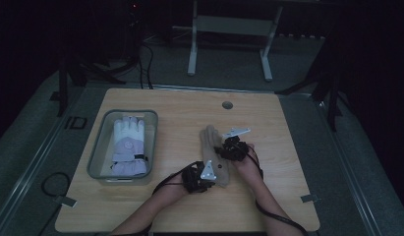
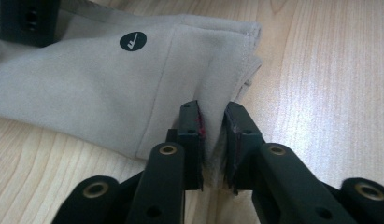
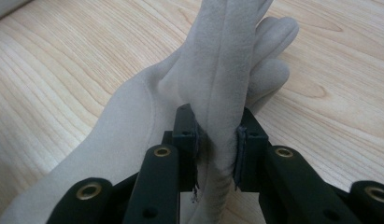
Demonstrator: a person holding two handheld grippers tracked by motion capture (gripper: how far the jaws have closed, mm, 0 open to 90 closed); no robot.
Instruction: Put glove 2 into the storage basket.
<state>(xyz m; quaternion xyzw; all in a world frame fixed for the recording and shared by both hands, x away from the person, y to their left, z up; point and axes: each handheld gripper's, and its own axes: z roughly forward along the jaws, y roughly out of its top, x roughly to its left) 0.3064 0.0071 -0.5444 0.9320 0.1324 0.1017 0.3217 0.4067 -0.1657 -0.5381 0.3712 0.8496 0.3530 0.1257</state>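
Observation:
A beige glove (image 1: 213, 153) lies on the wooden table (image 1: 180, 105), fingers pointing away from me. My left gripper (image 1: 205, 176) is shut on the glove's cuff edge; its own view shows the cuff (image 2: 147, 84), with a round black logo, pinched between the jaws of the left gripper (image 2: 213, 140). My right gripper (image 1: 229, 147) is shut on a raised fold of the beige glove (image 3: 217, 79) near its fingers, and the right gripper (image 3: 216, 149) has the fabric bunched between its pads.
A grey plastic bin (image 1: 97, 152) at the table's left holds a white and lilac glove (image 1: 128, 145). A round cable hole (image 1: 227, 105) sits near the far edge. A white table frame (image 1: 229, 29) stands on the floor beyond.

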